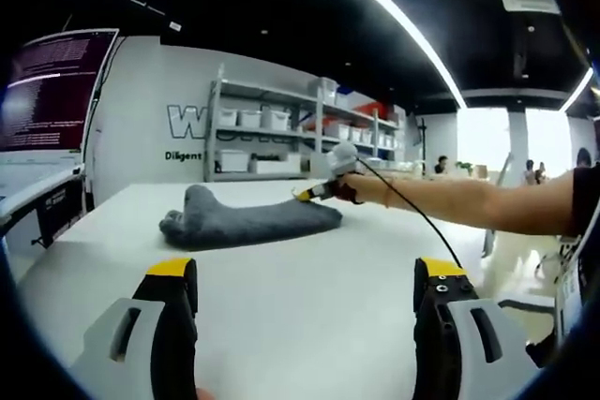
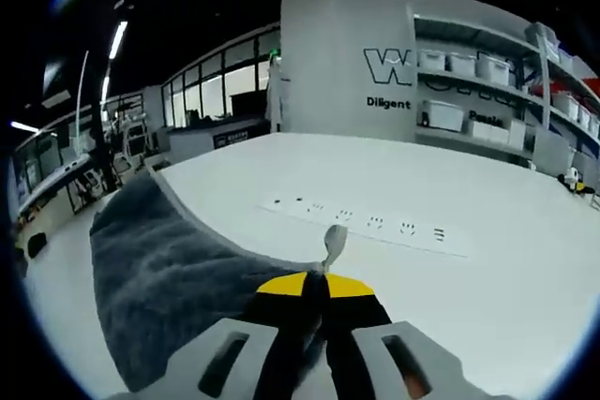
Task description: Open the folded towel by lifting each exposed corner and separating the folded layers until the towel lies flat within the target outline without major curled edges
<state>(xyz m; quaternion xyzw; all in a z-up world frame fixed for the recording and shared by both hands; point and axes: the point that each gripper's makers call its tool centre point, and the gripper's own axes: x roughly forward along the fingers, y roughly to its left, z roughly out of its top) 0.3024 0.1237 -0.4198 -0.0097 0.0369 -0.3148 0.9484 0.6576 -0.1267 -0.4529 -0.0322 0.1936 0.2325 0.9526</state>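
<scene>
Left gripper view: grey towel (image 1: pixel 246 220) lies bunched on the tabletop (image 1: pixel 309 297), unopened; right gripper (image 1: pixel 314 194) pinches its corner, left gripper (image 1: pixel 305 311) fingers spread, empty.

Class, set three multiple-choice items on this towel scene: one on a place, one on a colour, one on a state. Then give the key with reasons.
1. Where does the towel lie?
A. on the white table
B. on a shelf
C. on the floor

2. What colour is the towel?
A. red
B. dark grey
C. white

3. How do the left gripper jaws stand?
A. shut on the towel
B. wide apart
C. shut on a box

Key: 1 A, it rests on the tabletop. 2 B, grey pile in both views. 3 B, bare table shows between the yellow-tipped jaws, while the right gripper pinches the towel.
</scene>
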